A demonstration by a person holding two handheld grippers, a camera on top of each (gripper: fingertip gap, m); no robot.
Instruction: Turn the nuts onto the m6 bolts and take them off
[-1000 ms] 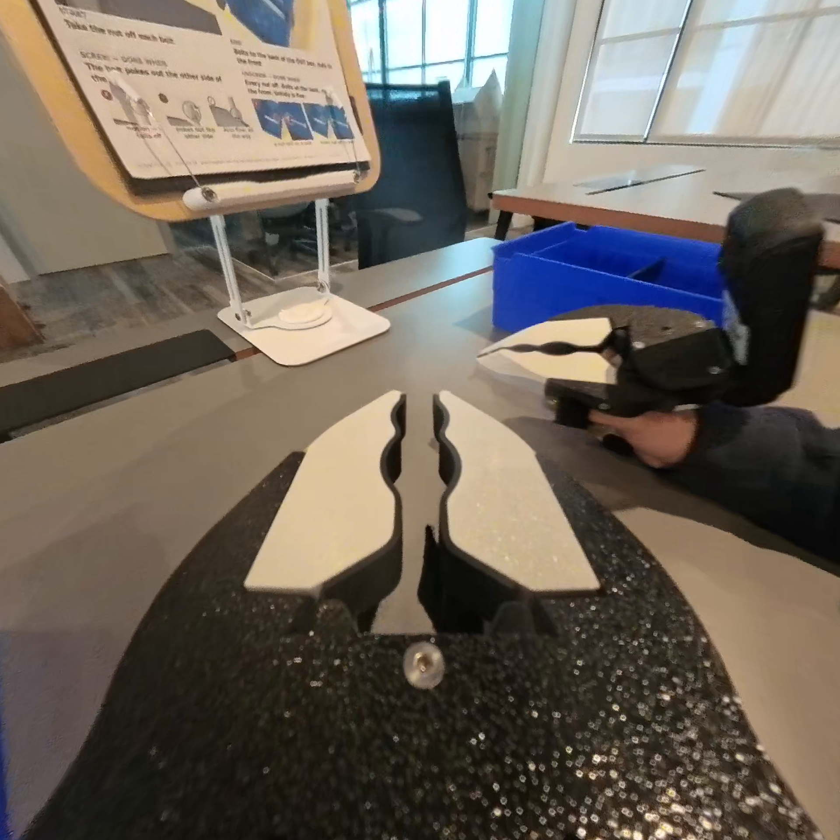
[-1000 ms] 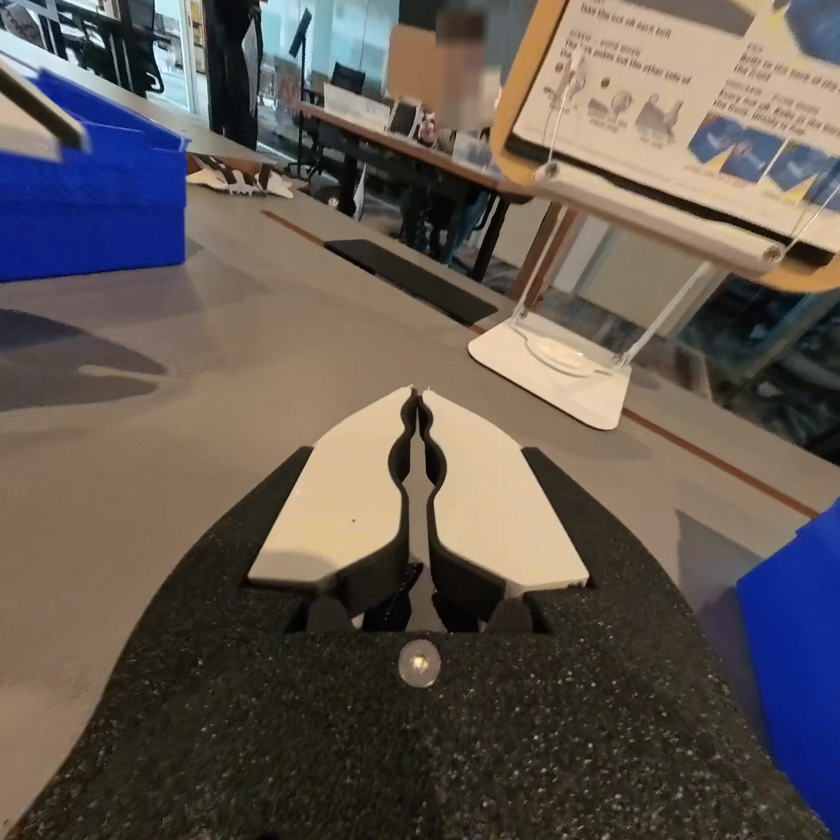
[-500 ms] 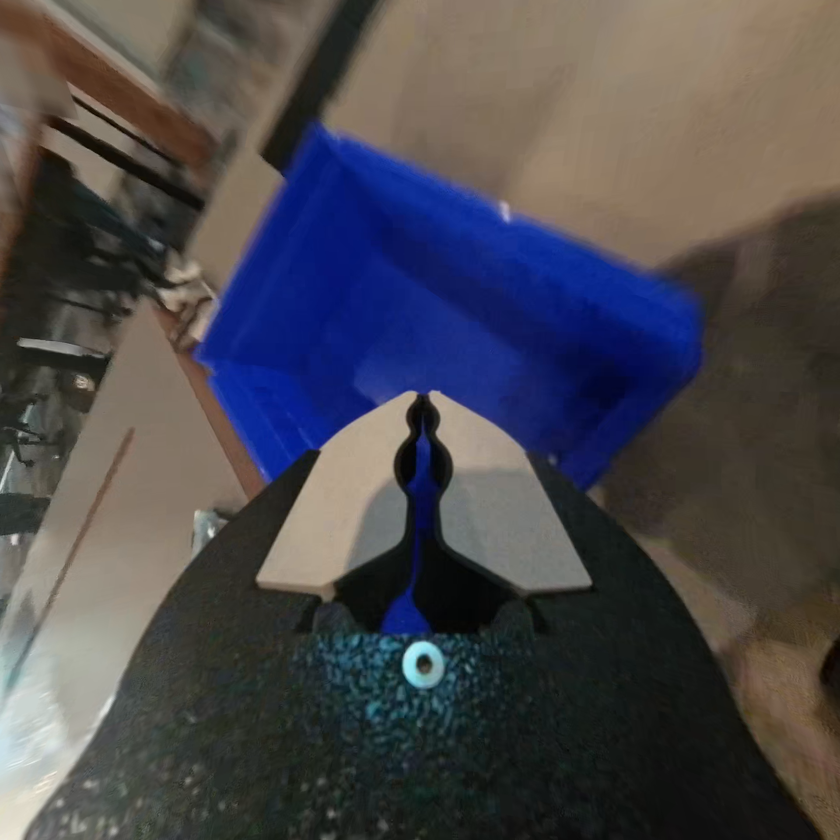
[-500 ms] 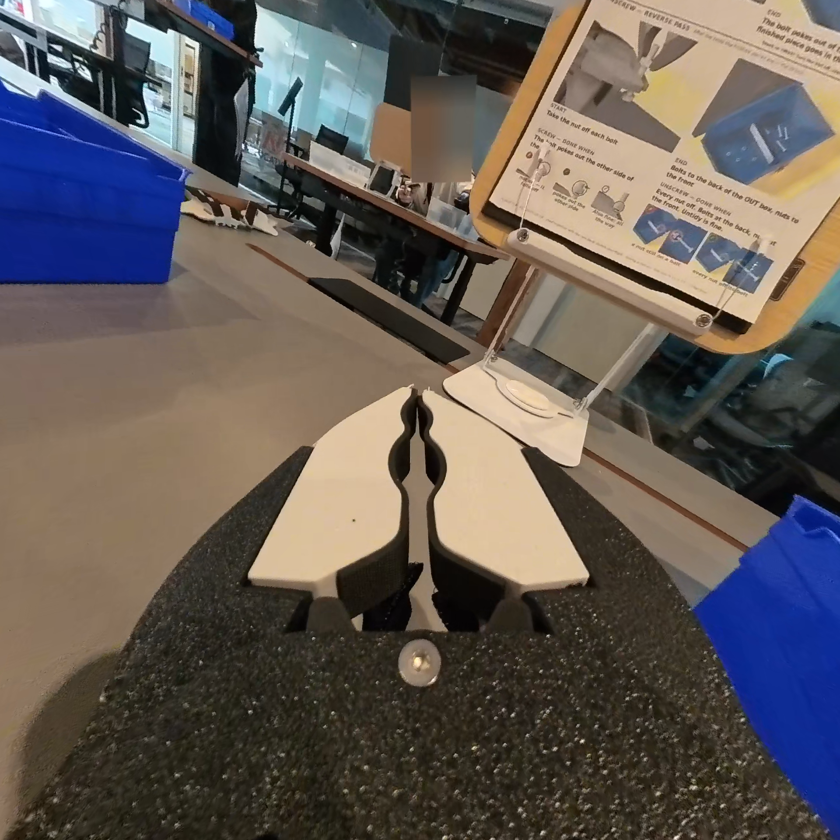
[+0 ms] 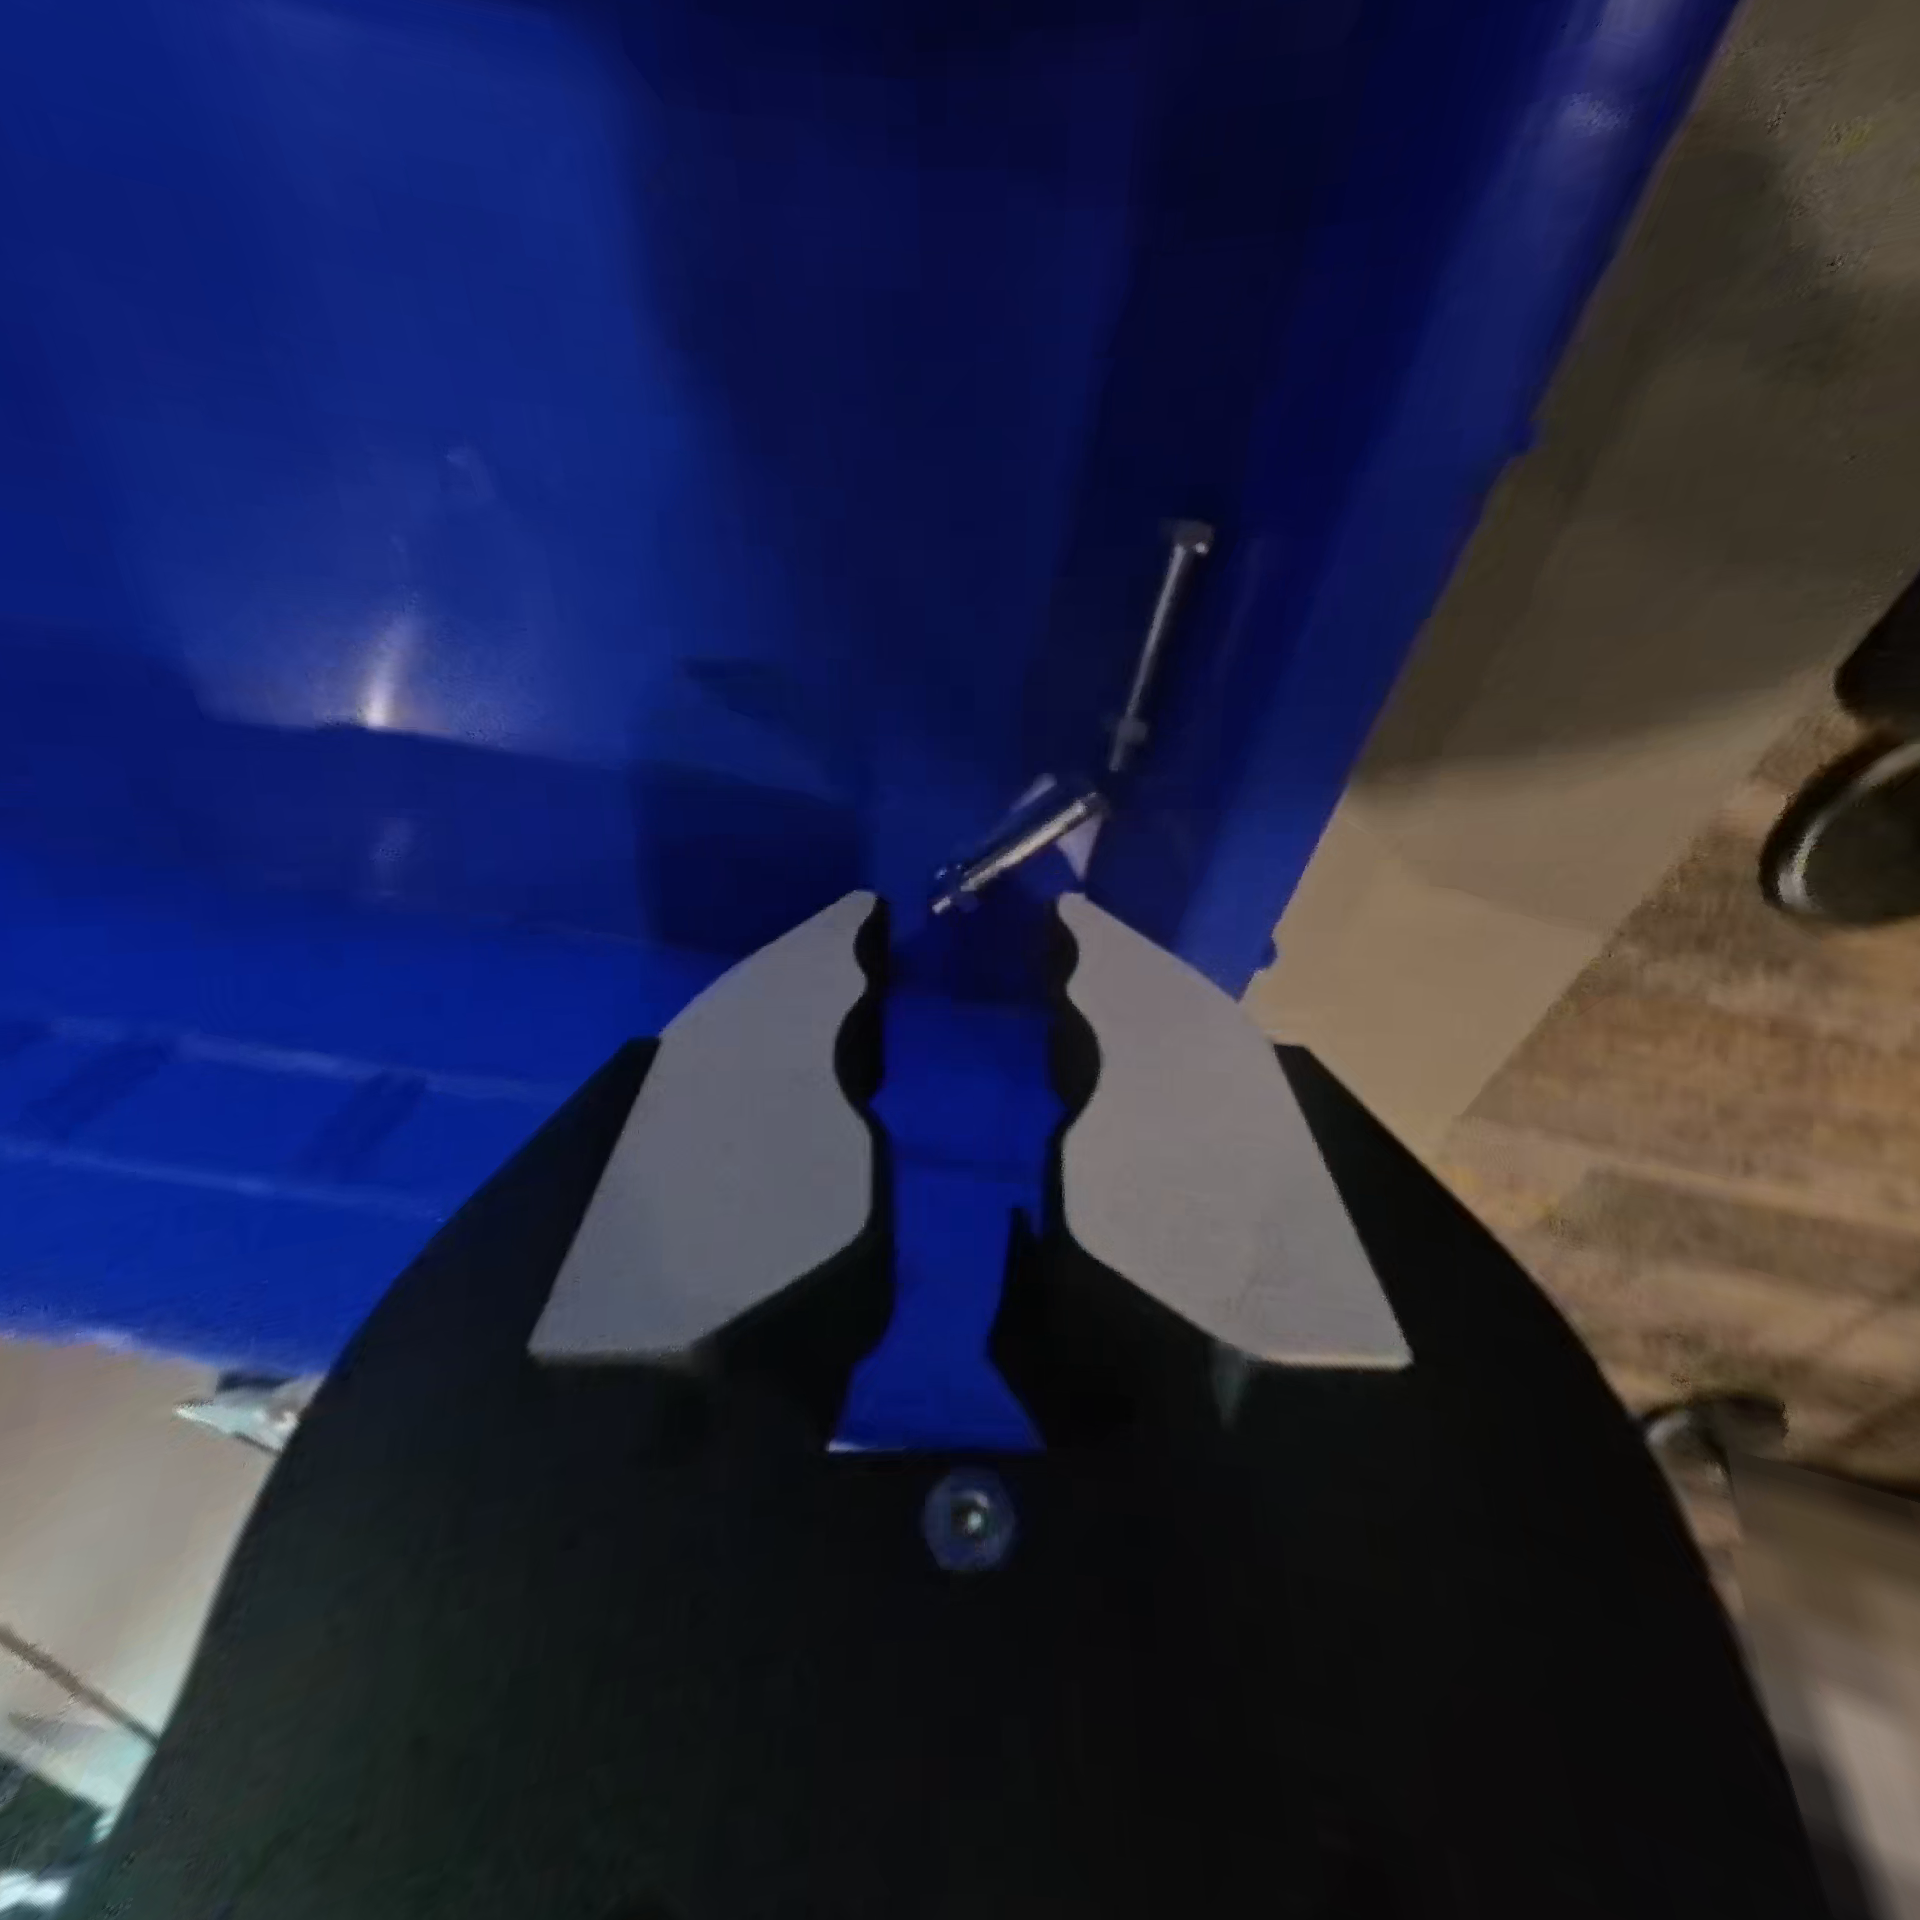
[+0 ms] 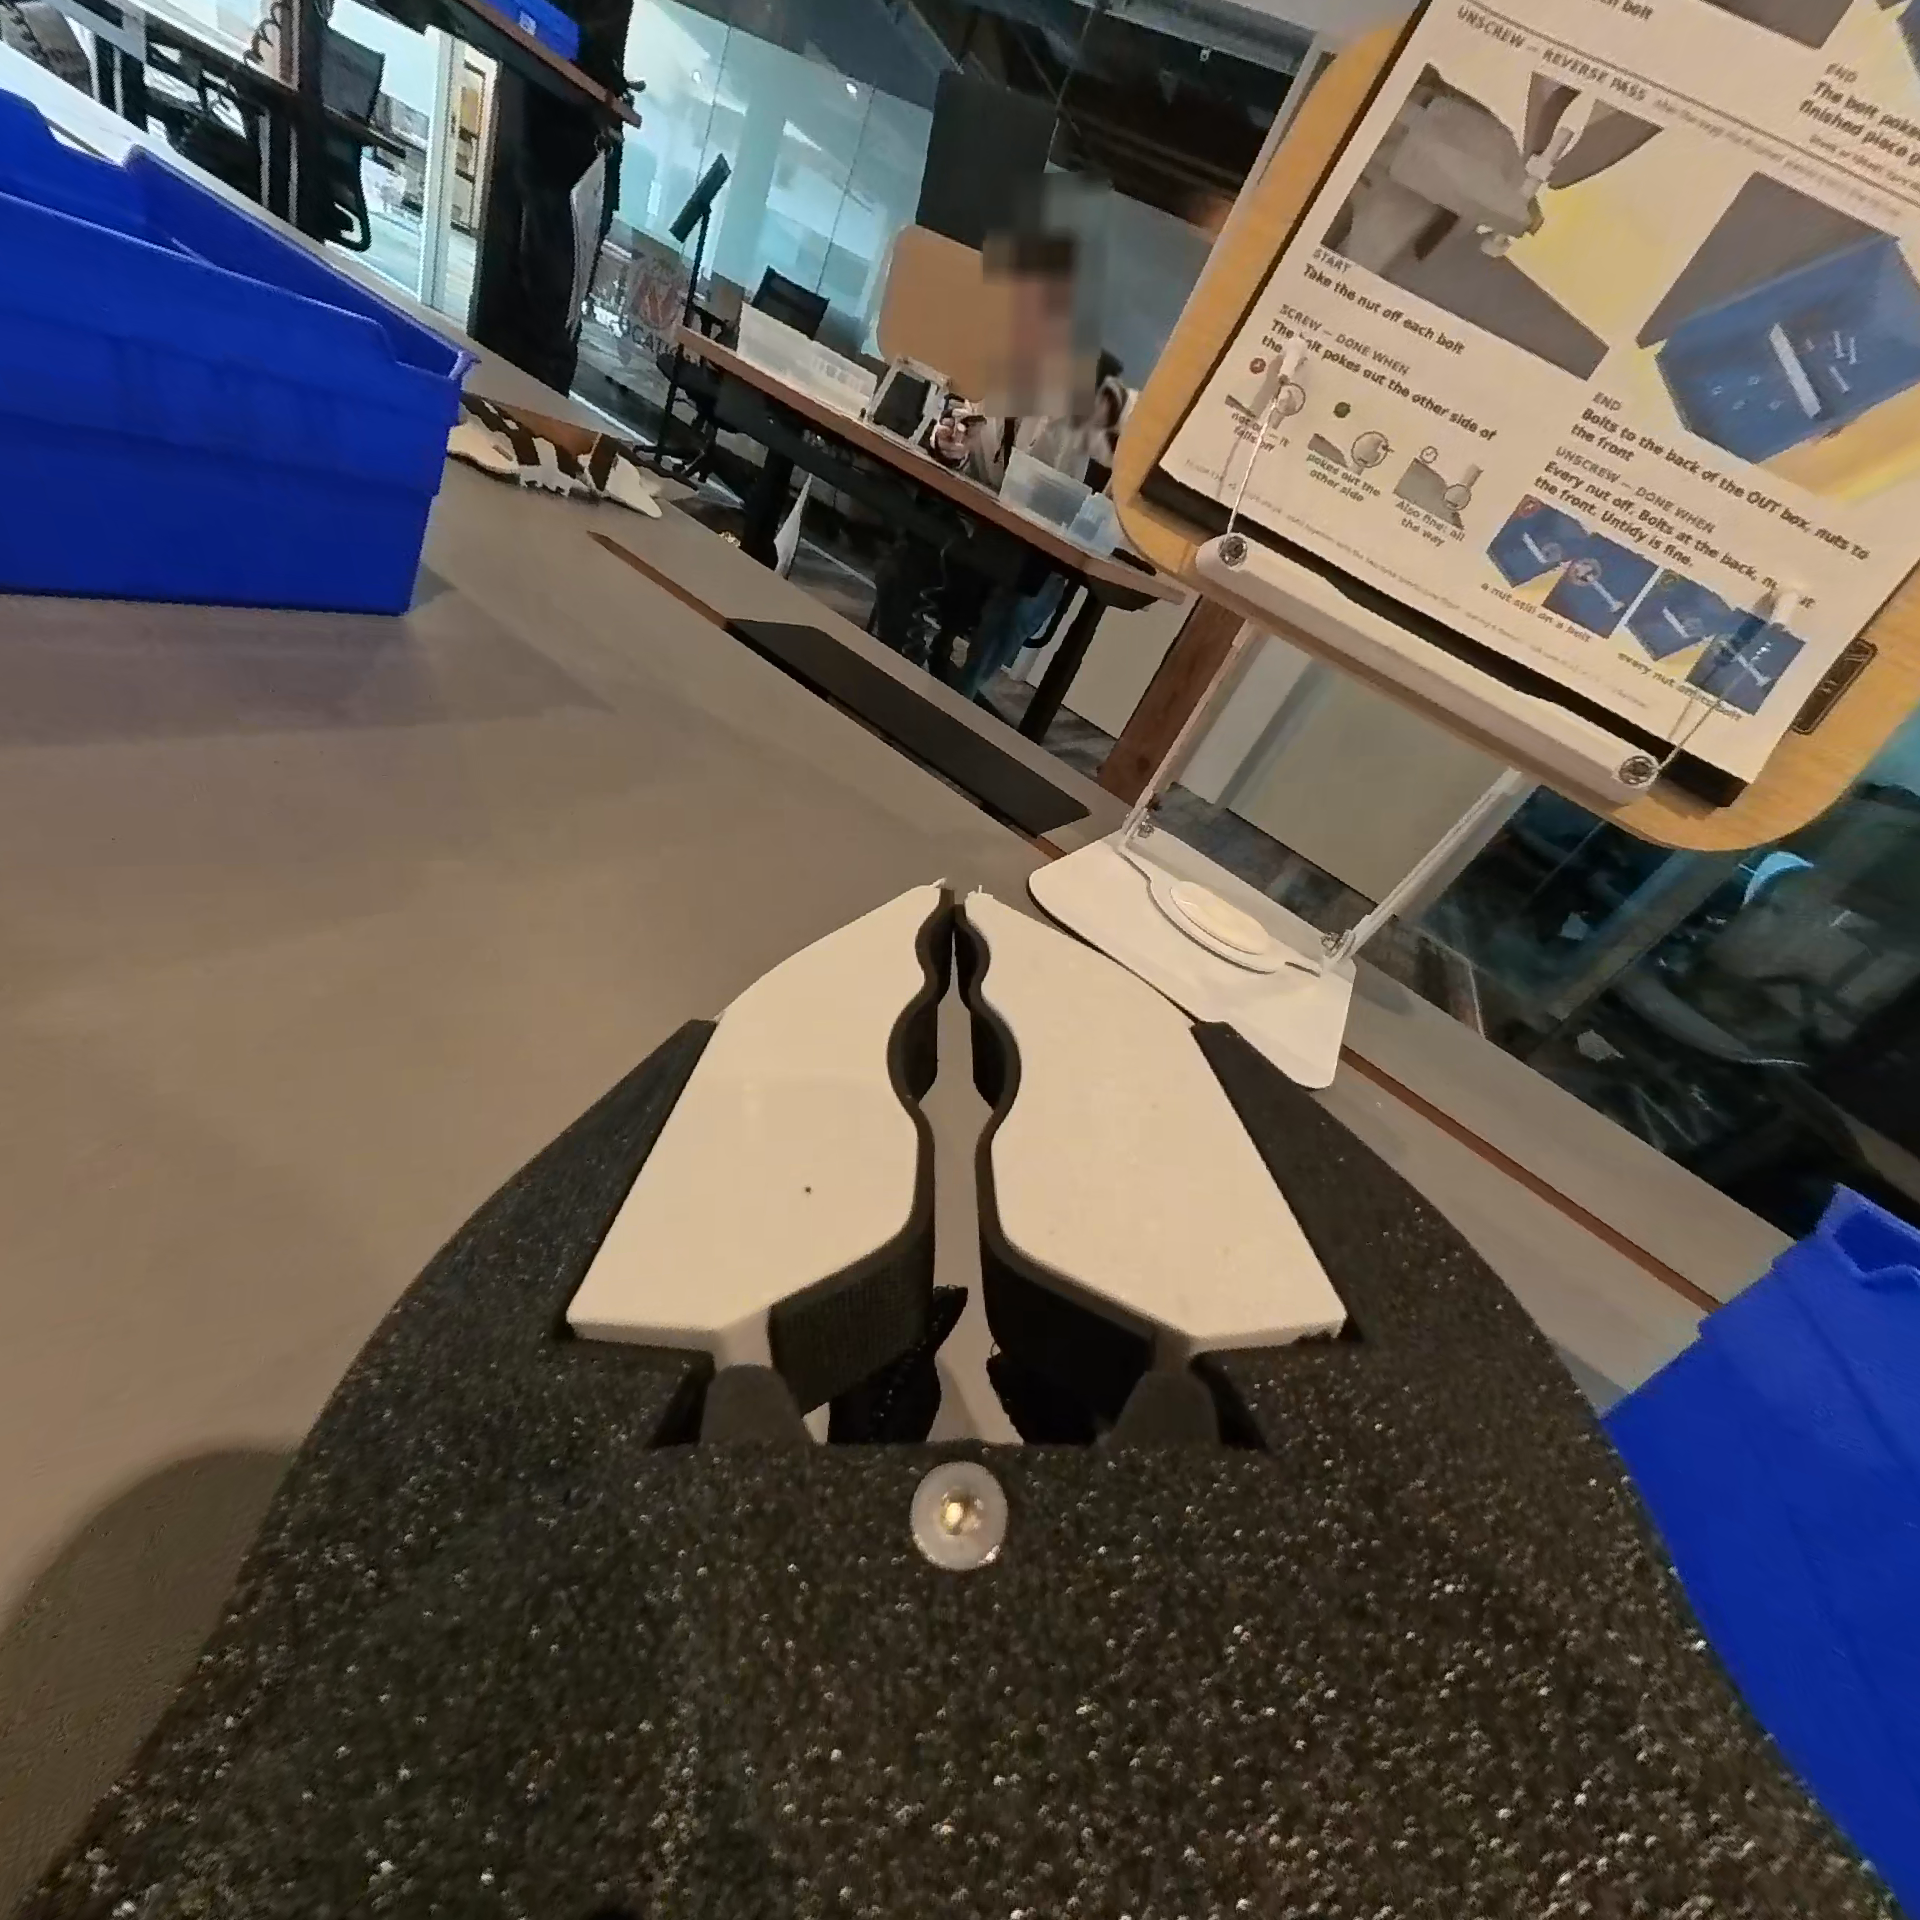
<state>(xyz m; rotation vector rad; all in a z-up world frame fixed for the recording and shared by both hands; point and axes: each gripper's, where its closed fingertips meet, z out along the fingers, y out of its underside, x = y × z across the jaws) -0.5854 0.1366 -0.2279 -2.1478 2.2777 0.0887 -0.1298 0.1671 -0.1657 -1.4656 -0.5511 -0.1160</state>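
Note:
My left gripper is open and empty, pointing down into a blue bin. Two metal bolts lie at the bin's right wall: a short one just beyond my fingertips and a long thin one with a nut near its lower end, farther in. My right gripper is shut and empty, held low over the grey table. No bolt or nut shows in the right wrist view.
A white stand holding an instruction board is ahead right of the right gripper. Blue bins sit at far left and near right. A person sits at a far table. Past the bin's right wall, the left wrist view shows floor and a shoe. Tip to tip, the grippers are about 45 cm apart.
My left gripper swung from the table down into the blue bin, closed on the way and has now opened near the bolts. My right gripper stayed shut and tilted slightly.

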